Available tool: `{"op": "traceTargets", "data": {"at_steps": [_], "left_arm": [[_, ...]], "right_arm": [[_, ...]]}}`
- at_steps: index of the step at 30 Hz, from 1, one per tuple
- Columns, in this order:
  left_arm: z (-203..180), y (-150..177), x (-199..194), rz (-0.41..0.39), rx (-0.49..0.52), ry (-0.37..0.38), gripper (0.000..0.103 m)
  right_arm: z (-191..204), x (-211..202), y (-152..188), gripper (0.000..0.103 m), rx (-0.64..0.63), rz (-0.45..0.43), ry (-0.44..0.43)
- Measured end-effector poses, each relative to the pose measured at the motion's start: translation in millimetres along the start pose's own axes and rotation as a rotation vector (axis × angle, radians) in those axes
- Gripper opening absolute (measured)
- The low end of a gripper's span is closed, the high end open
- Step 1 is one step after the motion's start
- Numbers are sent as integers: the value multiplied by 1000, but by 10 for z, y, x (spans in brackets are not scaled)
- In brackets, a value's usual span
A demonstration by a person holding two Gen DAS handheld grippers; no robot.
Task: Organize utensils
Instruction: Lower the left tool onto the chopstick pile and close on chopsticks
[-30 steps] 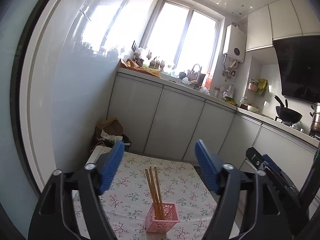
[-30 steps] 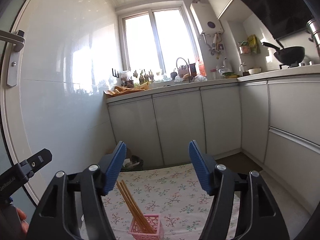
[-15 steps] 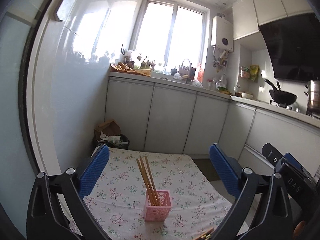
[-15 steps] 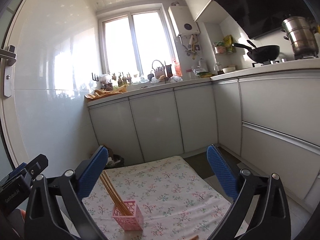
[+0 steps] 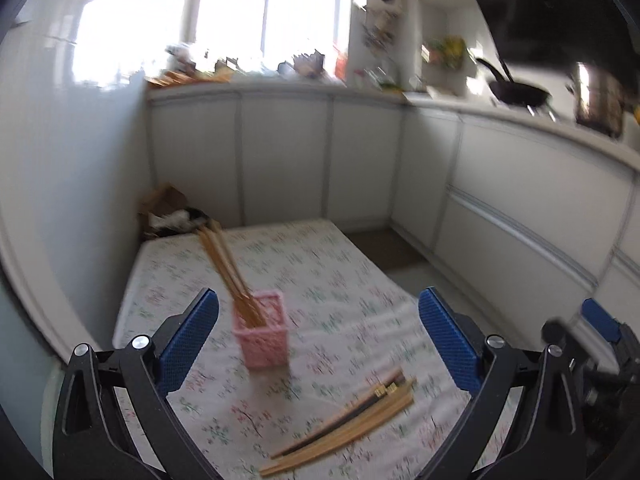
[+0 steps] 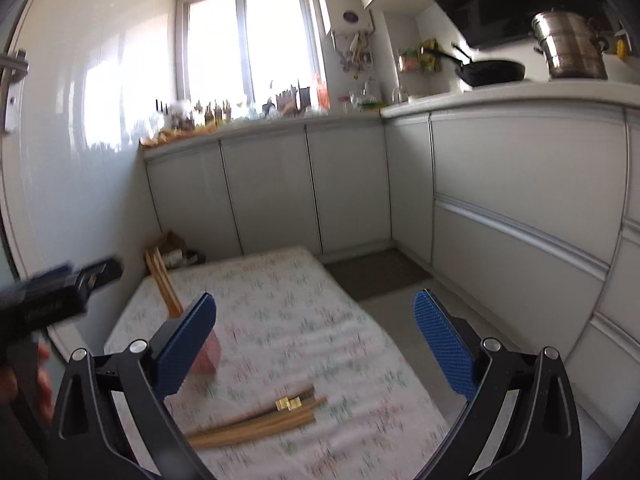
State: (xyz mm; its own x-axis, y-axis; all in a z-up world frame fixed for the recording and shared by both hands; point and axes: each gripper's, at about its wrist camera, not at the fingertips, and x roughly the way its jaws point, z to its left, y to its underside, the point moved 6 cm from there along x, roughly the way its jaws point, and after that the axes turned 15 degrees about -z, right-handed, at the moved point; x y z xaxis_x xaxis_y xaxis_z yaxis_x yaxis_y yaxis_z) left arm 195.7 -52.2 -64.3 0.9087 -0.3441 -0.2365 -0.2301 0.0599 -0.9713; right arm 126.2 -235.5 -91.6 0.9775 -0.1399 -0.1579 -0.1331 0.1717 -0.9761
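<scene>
A pink basket point(image 5: 264, 330) stands upright on the flowered cloth point(image 5: 320, 280) of a low table, toward its left side. Its walls are an open lattice, and a small bundle of wooden chopsticks point(image 5: 224, 264) sits in it, ends down inside and tops leaning away toward the far left corner of the table. How many sticks are in there cannot be told through the blur. In the right wrist view the basket point(image 6: 210, 354) is mostly hidden behind the left blue pad, with only its pink corner and the leaning sticks point(image 6: 162, 280) showing above. A second group, the loose chopsticks point(image 5: 344, 420), lies flat on the cloth nearer the cameras and to the right of the basket, well apart from it; most are pale wood and at least one is dark with gold-coloured ends. The same loose pile point(image 6: 260, 420) shows between the right tool's pads. The left gripper point(image 5: 318, 336) has its jaws spread wide with nothing between the pads, the basket sitting beyond them. The right gripper point(image 6: 316, 340) is likewise spread wide and empty above the cloth. Beyond the table, on the floor by the cabinets, a bin point(image 5: 176, 216) holds crumpled paper and a brown bag.
</scene>
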Motion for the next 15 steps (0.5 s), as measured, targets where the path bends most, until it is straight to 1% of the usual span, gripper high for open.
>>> {"op": "traceTargets", "data": {"at_steps": [1, 3, 4, 5, 6, 8, 10, 12, 13, 15], "left_arm": [[-125, 94, 103, 68, 29, 57, 96], [-314, 251, 290, 178, 77, 132, 96], [-416, 354, 409, 243, 112, 159, 96], [-482, 426, 495, 286, 140, 169, 96], [-540, 494, 580, 323, 163, 178, 96], [-656, 695, 771, 425, 186, 230, 96], [-734, 925, 993, 547, 199, 268, 96], [-769, 1144, 1214, 657, 200, 279, 96], [-764, 1280, 1352, 728, 188, 272, 96], [-743, 1469, 1553, 828, 149, 252, 96]], "right_arm": [[-29, -12, 138, 97, 5, 50, -25], [-109, -32, 446, 97, 29, 152, -66], [-146, -36, 567, 97, 44, 187, -74], [-194, -30, 686, 97, 65, 219, -77], [-233, -16, 763, 97, 87, 237, -78], [-312, 12, 889, 97, 141, 261, -73], [-394, 62, 1010, 97, 177, 276, -68], [-459, 111, 1126, 97, 192, 298, -56], [-478, 140, 1167, 97, 204, 316, -54], [-500, 197, 1191, 97, 232, 336, -68]]}}
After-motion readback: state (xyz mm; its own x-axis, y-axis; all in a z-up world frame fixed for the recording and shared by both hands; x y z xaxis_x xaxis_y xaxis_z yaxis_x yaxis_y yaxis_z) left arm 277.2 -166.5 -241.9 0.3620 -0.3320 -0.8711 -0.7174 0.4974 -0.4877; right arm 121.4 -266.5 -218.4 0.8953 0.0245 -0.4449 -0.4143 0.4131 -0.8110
